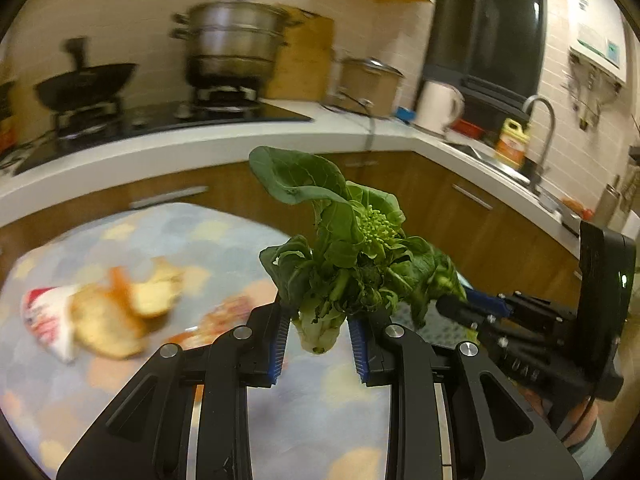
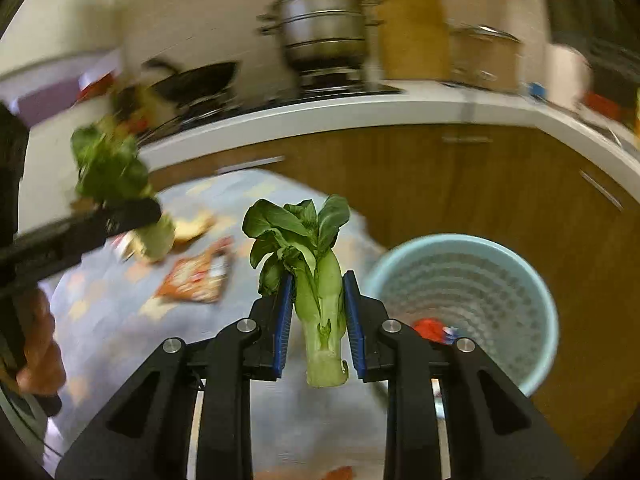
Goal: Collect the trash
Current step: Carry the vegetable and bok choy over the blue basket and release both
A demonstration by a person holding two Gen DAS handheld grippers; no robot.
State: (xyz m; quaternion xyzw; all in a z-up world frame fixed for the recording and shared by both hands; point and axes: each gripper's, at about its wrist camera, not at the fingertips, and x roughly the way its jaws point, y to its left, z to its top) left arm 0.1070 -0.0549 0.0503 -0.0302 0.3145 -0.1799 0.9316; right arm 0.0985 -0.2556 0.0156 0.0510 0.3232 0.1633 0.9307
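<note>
My left gripper (image 1: 318, 338) is clenched on a flowering green (image 1: 352, 248), held above the patterned desk (image 1: 304, 420). My right gripper (image 2: 318, 320) grasps a bok choy (image 2: 320, 280) upright between its fingers, stem end near. The blue bin (image 2: 468, 304) stands just right of it, a red scrap (image 2: 430, 329) inside. Peels (image 1: 120, 312) and a wrapper (image 2: 196, 276) lie on the desk, left.

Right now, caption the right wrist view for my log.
Right gripper clamps a bok choy stalk beside the blue bin, wrappers left on the mat.
</note>
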